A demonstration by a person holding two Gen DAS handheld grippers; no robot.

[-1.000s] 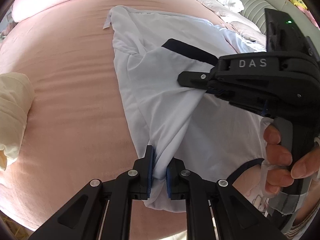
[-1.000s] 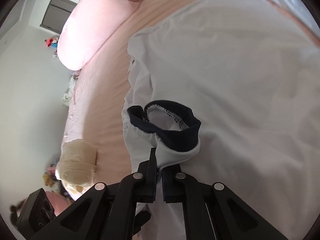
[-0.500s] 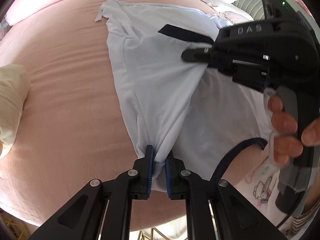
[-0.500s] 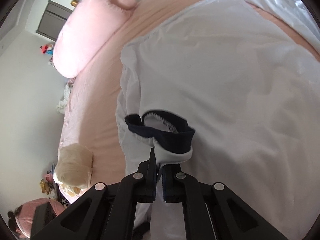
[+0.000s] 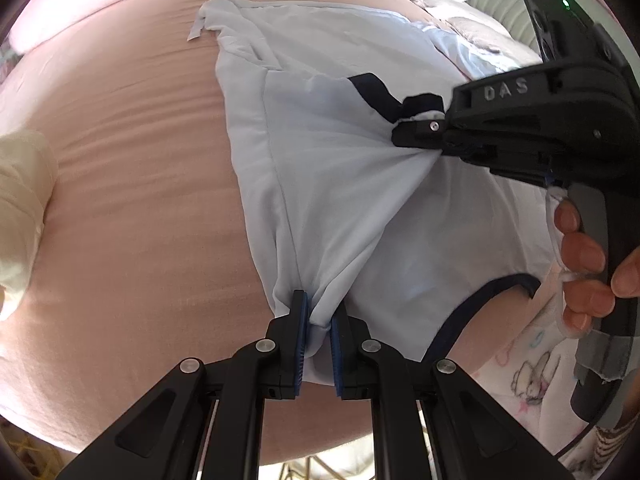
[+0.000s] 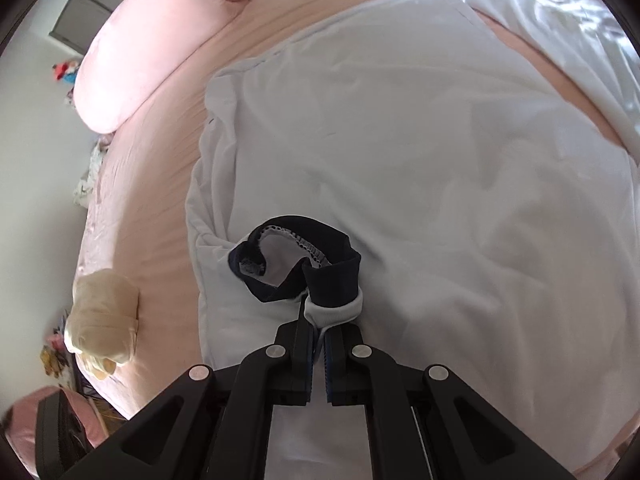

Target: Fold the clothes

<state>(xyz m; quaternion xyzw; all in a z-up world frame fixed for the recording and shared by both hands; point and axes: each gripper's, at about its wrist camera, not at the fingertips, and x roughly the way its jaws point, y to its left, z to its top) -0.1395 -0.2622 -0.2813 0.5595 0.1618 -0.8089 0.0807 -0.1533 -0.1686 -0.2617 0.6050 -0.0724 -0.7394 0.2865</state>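
A white t-shirt [image 5: 328,184] with navy trim lies spread on a pink bed [image 5: 132,168]. My left gripper [image 5: 320,316] is shut on a bunched fold of the shirt near the bed's front edge. My right gripper [image 6: 318,324] is shut on the shirt's sleeve just behind its navy cuff [image 6: 320,268], which curls up in front of the fingers. In the left wrist view the right gripper [image 5: 416,130] comes in from the right, held by a hand [image 5: 584,264], with the cloth drawn taut between the two grips. The navy neckline [image 5: 480,300] shows at lower right.
A cream folded garment [image 5: 20,216] [image 6: 104,320] rests at the bed's left edge. A large pink pillow [image 6: 152,48] sits at the head of the bed. More white cloth [image 6: 560,28] lies beyond the shirt, with a grey-green sofa [image 5: 500,8] behind.
Both grippers have kept their hold. The left gripper has drawn the shirt's fold toward the bed's front edge. The right gripper has carried the navy-cuffed sleeve further over the shirt's body.
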